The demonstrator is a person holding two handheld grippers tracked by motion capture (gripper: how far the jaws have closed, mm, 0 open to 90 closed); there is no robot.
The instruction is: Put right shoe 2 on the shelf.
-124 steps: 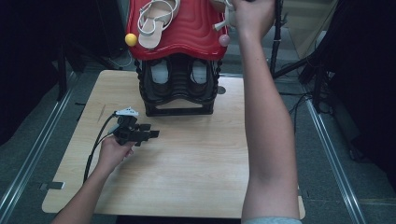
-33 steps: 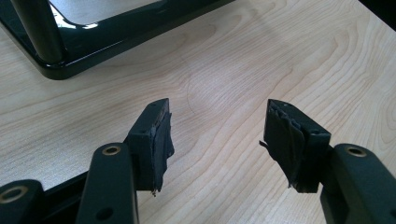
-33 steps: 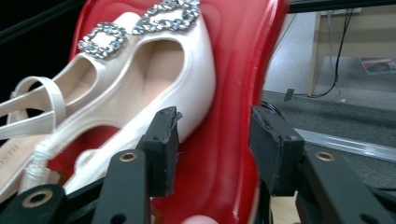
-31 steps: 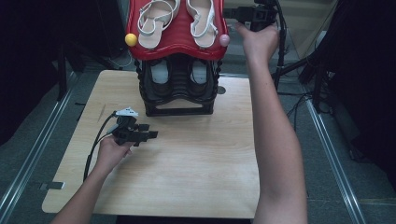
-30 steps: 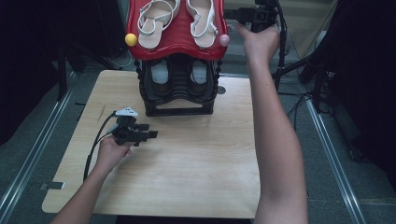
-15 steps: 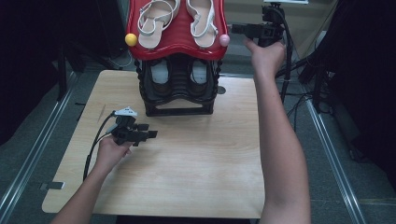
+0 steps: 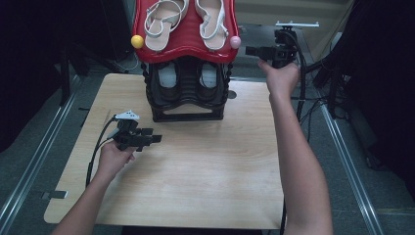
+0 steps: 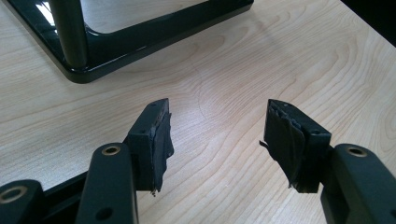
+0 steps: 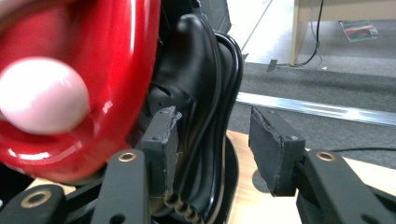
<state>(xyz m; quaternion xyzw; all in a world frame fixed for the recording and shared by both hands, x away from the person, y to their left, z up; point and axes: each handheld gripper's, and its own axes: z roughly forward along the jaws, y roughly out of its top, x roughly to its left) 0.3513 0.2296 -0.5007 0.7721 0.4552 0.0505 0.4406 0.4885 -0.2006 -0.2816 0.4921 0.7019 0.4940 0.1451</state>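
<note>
Right gripper (image 7: 252, 50) raised beside the red shelf (image 7: 186, 46) of the shoe rack, jaws open and empty, near the pink ball (image 9: 42, 95). Left gripper (image 8: 217, 135) low over the surface (image 7: 195, 171), jaws open, empty.

The pale wooden worktop (image 7: 205, 176) has a smooth, faintly satin finish with clear grain. The black plastic shoe rack (image 7: 187, 100) is glossy, catching window light on its base. Its red plastic top shelf (image 9: 116, 60) shines like lacquer, with a smooth pink ball knob (image 9: 42, 95) at its corner. The black leather shoe (image 9: 189, 74) looks softly polished. The left gripper (image 8: 217, 135) has matt black jaws, their rubbery pads frayed at the edges.
</note>
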